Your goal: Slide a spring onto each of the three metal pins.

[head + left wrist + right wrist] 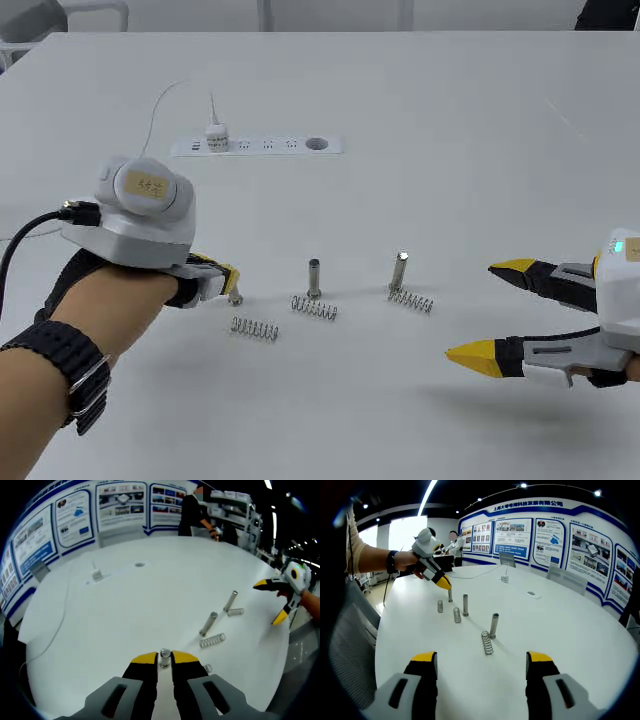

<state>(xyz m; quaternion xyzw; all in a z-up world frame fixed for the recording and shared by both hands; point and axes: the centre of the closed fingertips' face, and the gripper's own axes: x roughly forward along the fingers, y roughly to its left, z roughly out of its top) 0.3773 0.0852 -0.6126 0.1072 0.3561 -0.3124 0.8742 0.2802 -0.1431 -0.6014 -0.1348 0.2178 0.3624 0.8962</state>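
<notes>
On the white bench (450,150) stand the left pin (164,655), the middle pin (314,278) and the right pin (399,271). A spring lies flat by each pin, and no spring is on a pin yet.

We think the step now is to steady the left pin so the left spring (254,328) can go on. To do it well, we should keep the pin straight up and hold it low, so its top is free. Then we can lift the spring, line its hole up over the pin top, and let it slide down.

The left hand-held gripper (164,659) is almost closed, and its yellow tips pinch the top of the left pin. The right hand-held gripper (481,660) is wide open. It holds nothing and hovers well apart from the right pin.
</notes>
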